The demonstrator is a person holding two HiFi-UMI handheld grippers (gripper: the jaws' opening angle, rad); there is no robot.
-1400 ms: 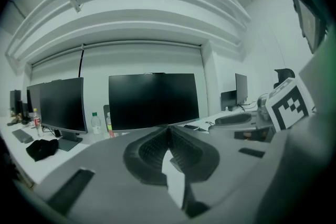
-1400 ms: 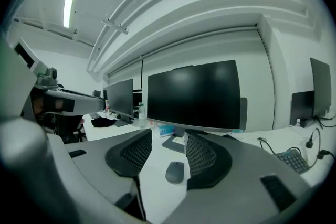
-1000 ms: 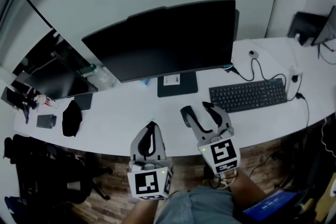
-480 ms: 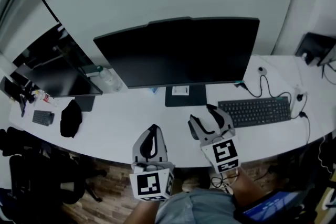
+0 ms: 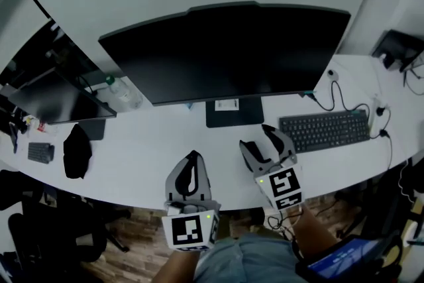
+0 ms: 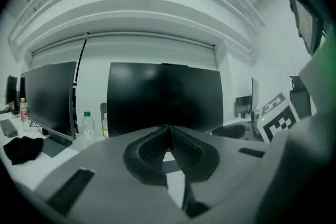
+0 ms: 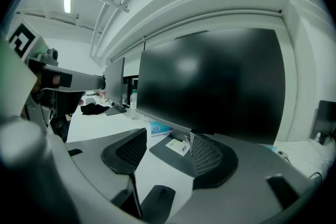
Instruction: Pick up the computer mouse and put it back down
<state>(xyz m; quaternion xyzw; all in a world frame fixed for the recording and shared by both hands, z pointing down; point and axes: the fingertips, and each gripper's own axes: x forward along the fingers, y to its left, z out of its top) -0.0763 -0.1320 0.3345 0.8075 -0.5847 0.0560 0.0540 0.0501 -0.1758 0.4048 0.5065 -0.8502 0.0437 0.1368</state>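
Observation:
The black computer mouse (image 7: pixel 157 201) lies on the white desk (image 5: pixel 146 156), low between the jaws of my right gripper (image 7: pixel 168 147) in the right gripper view. Those jaws are opening, and the pads stand apart from the mouse without pressing it. In the head view the right gripper (image 5: pixel 260 141) hovers over the desk in front of the monitor stand, and the mouse is hidden beneath it. My left gripper (image 5: pixel 192 159) is at the desk's near edge, shut with nothing in it; its tips meet in the left gripper view (image 6: pixel 168 129).
A large dark monitor (image 5: pixel 225 53) stands straight ahead on its stand (image 5: pixel 233 113). A black keyboard (image 5: pixel 324 129) lies to the right with cables behind it. On the left are a second monitor (image 5: pixel 53 93), a water bottle (image 5: pixel 122 95) and a black cloth (image 5: pixel 76 150).
Both grippers have moved forward toward the monitor and sunk a little. The right gripper's jaws have spread wider. The left gripper stays shut.

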